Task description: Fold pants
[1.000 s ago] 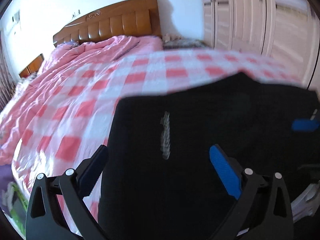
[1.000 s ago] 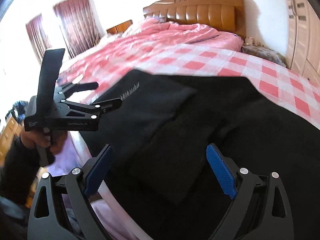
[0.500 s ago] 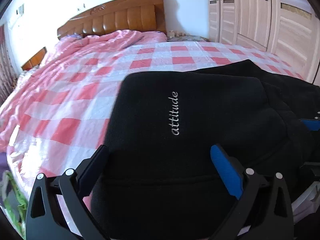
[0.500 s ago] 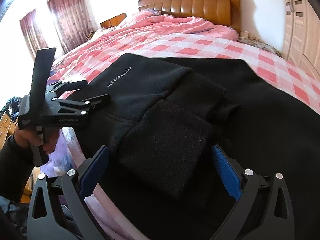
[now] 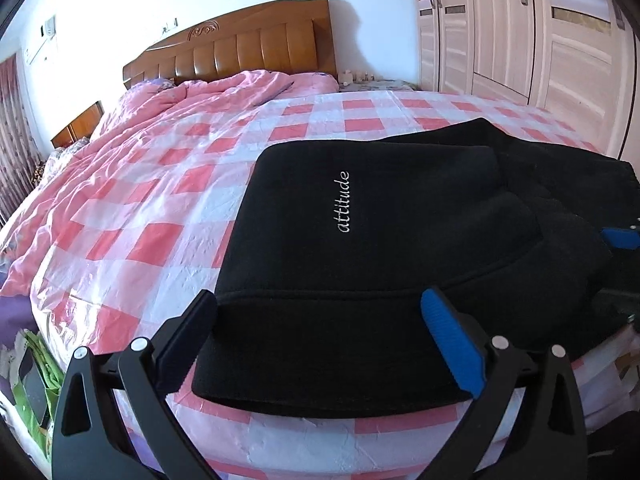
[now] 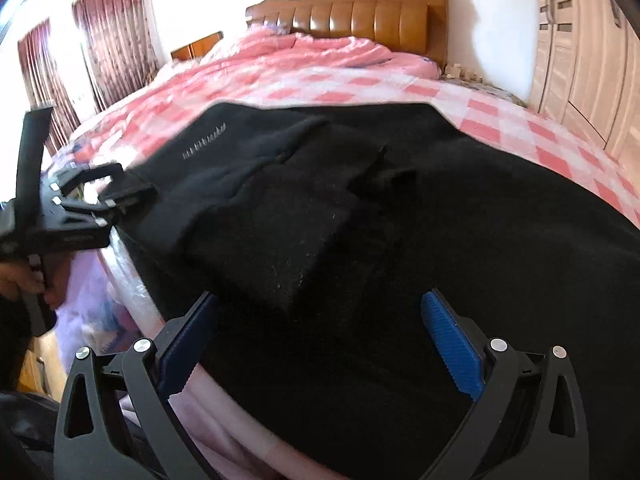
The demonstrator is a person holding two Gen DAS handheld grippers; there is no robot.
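Black fleece pants (image 5: 380, 240) lie partly folded on the pink checked bed near its front edge, with white "attitude" lettering (image 5: 343, 202) on the upper layer. My left gripper (image 5: 320, 312) is open and empty, its jaws spread either side of the pants' near hem. In the right wrist view the pants (image 6: 400, 220) fill the middle, a folded leg end lying on top. My right gripper (image 6: 320, 316) is open and empty just above the cloth. The left gripper (image 6: 108, 192) shows at the left of that view, at the pants' left edge.
The bed's checked sheet (image 5: 160, 208) stretches back to a rumpled pink duvet (image 5: 208, 92) and a wooden headboard (image 5: 240, 48). A wardrobe (image 5: 540, 32) stands on the right. Curtains (image 6: 108, 48) hang at the left. Bags (image 5: 32, 376) lie on the floor beside the bed.
Both grippers have drawn back slightly toward the bed's front edge. The pants lie as before, settled flat with the lettering facing up. Both grippers stay open.
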